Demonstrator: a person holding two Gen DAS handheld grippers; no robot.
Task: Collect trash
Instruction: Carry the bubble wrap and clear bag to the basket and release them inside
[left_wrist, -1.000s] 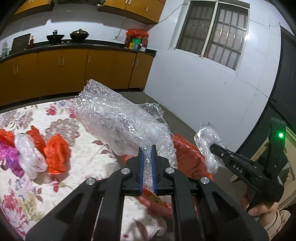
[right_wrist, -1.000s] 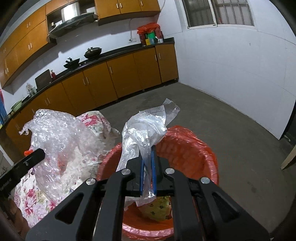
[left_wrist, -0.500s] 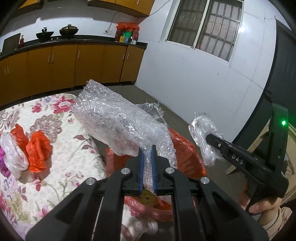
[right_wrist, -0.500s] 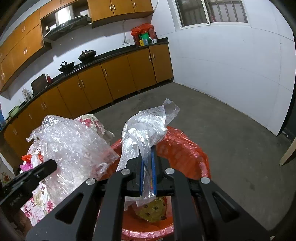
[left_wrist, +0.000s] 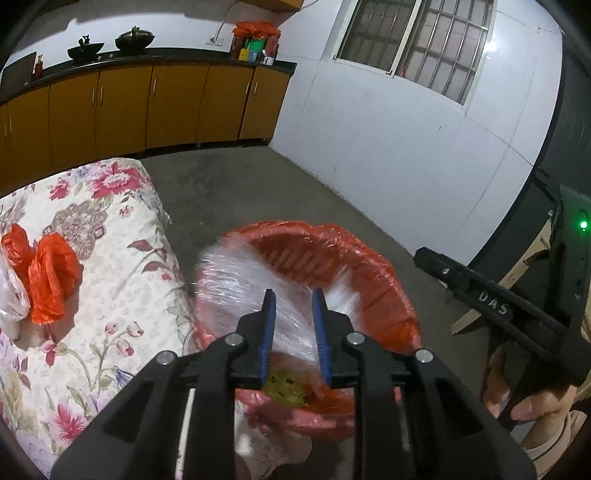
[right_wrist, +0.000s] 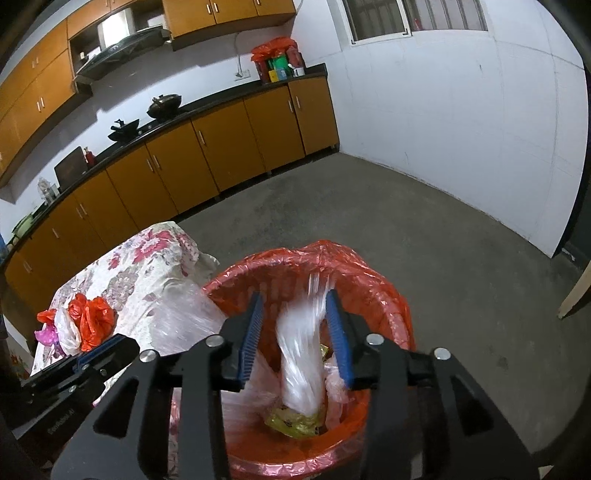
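A bin with a red liner (left_wrist: 373, 280) (right_wrist: 388, 306) stands on the floor beside the table. My left gripper (left_wrist: 293, 302) is open above it, and the bubble wrap (left_wrist: 236, 280) is blurred, falling into the bin. It also shows in the right wrist view (right_wrist: 184, 328). My right gripper (right_wrist: 295, 306) is open over the bin, and the clear plastic bag (right_wrist: 301, 362) is dropping between its fingers onto a yellow wrapper (right_wrist: 291, 421). The right gripper also shows in the left wrist view (left_wrist: 428, 258).
The table with a floral cloth (left_wrist: 92, 295) (right_wrist: 140, 273) holds red bags (left_wrist: 51, 273) (right_wrist: 92, 317), a white bag (right_wrist: 68, 332) and a purple one (right_wrist: 46, 336). Orange kitchen cabinets (right_wrist: 221, 155) line the far wall. Grey concrete floor (right_wrist: 443, 240) surrounds the bin.
Both grippers have opened. The bubble wrap has left the left gripper and the clear bag has left the right; both are falling into the bin.
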